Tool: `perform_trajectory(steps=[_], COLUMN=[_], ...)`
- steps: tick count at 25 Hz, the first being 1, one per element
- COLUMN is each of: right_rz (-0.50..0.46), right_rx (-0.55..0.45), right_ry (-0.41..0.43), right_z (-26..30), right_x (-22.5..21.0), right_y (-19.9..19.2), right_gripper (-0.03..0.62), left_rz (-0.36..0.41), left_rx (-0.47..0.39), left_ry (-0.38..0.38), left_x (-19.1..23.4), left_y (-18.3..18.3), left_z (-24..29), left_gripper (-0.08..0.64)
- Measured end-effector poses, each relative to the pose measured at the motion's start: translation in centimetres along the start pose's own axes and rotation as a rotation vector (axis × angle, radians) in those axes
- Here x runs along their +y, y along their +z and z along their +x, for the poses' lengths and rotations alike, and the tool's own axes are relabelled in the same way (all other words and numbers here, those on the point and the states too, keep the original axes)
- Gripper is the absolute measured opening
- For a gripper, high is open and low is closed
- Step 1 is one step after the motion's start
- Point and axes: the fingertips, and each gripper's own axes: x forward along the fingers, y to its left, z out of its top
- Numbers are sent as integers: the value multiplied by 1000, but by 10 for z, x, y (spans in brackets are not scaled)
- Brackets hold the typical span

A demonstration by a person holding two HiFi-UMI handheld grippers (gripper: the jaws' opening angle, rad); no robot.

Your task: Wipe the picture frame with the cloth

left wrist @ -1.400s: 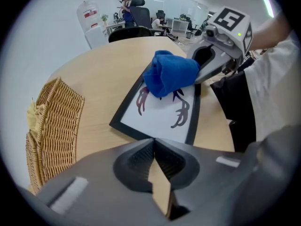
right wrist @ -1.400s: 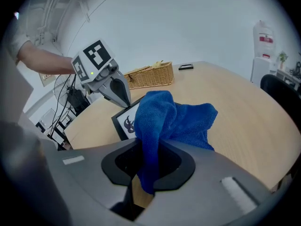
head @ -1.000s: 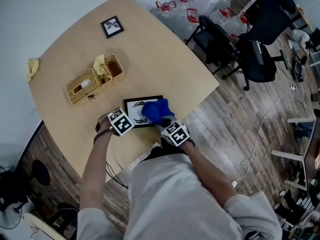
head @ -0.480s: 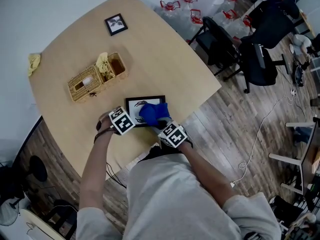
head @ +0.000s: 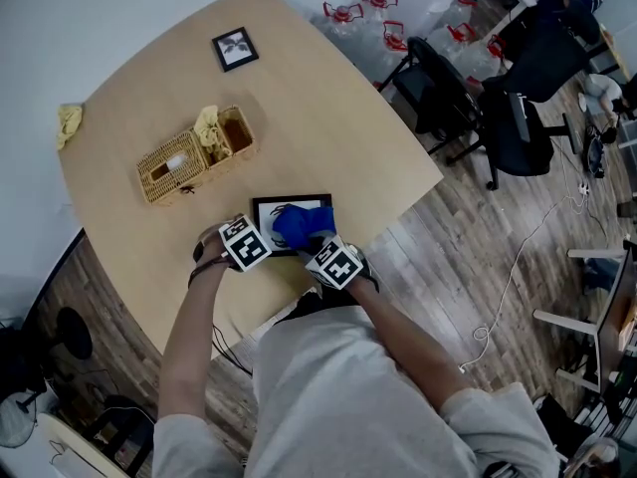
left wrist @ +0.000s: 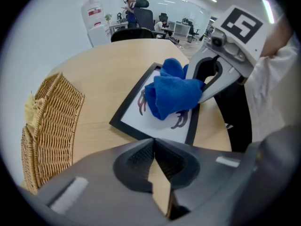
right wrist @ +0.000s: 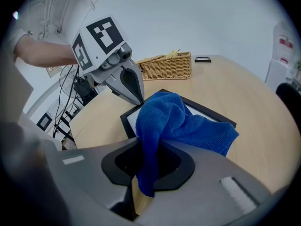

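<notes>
Wicker first: the basket (head: 194, 154) sits on the desk (head: 299, 108) at my far left, well apart from the work and playing no part in it. Next comes my left claw (left wrist: 153, 145), its jaws pressed together with nothing between them. The right gripper view shows its tip down on the near left corner of the picture frame (left wrist: 134, 119). I judge that it is pinning the frame so it cannot slide.

The frame lies flat near the desk's front edge, just ahead of me. The blue cloth (head: 299, 224) is bunched on its glass, and one tail runs back into my right claw (right wrist: 146, 168), which is clamped hard on it.

What has changed is the cloth's place. A second ago it hung over the frame's right edge. Now it has travelled leftward and sits within the right half, and my right claw has come in with it. The frame itself has not shifted under the stroke.

So the wiping is well under way. The left part of the glass, with its dark drawing, lies uncovered between the cloth and my left claw. I judge that the stroke should carry on that way.
</notes>
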Motion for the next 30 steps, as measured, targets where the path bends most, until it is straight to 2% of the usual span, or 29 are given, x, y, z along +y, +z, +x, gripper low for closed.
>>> perform_trajectory(steps=[6, 14, 21, 30], right_rz=[-17, -13, -58, -96], right_rx=[18, 19, 68, 106], right_ry=[-62, -98, -69, -68], right_z=[12, 18, 23, 29], right_x=[-20, -59, -75, -90], right_y=[8, 29, 42, 55], right_gripper=[48, 48, 47, 46], left_rz=[0, -24, -14, -42], left_rx=[-3, -37, -44, -89], left_ry=[-8, -12, 2, -16], left_x=[1, 0, 0, -2], left_y=[0, 0, 0, 9], left_z=[0, -2, 1, 1], left_gripper=[54, 54, 54, 54])
